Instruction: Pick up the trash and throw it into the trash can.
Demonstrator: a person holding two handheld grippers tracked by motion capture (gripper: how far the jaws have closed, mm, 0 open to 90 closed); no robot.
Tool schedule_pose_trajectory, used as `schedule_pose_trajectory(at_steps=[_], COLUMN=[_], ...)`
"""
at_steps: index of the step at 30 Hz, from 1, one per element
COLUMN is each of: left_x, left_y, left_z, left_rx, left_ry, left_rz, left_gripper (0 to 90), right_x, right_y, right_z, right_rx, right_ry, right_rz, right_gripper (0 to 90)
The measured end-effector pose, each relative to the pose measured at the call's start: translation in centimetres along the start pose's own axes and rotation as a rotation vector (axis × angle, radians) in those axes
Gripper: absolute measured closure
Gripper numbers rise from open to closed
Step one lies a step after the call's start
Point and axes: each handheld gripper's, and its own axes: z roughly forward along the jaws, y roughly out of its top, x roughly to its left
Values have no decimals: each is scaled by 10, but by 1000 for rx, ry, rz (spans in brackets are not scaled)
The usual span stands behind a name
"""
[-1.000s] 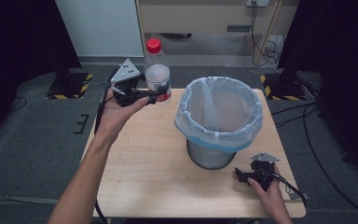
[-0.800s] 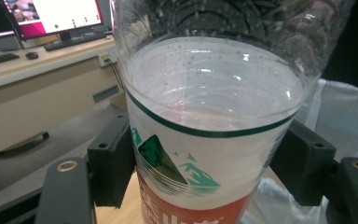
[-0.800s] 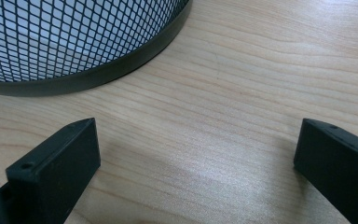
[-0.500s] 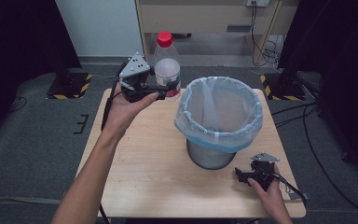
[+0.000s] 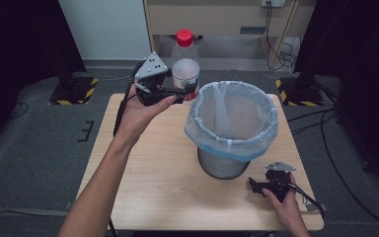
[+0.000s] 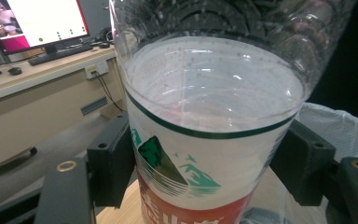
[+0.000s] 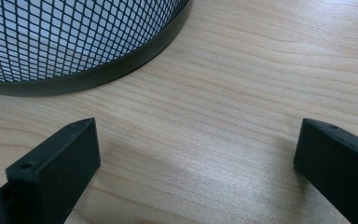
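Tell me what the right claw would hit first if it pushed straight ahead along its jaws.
Most likely the mesh bin: the open right claw rests low on the table, and the bin's dark base ring lies ahead, slightly left. Depth is uncertain, so it might just graze past.

One bottle (image 5: 185, 64), one lined mesh bin (image 5: 231, 128), two hand-held grippers, one table (image 5: 153, 177)

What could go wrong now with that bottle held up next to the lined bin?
The left gripper is shut on the plastic bottle low on its body, so the tall top might tip or slip in the jaws. The bottle hangs beside the rim of the wire-mesh bin, not over it: released early, it could fall onto the table. It might also snag the loose bin liner.
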Motion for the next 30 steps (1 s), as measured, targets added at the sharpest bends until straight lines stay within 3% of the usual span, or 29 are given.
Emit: schedule_pose_trajectory(at_steps=[30], left_x=[-23], left_y=[10], left_z=[36], left_rx=[5], left_ry=[-63], left_rz=[8], left_gripper=[286], right_x=[0], right_y=[0], right_z=[0], right_rx=[0], right_ry=[1], right_rz=[1], right_gripper=[4])
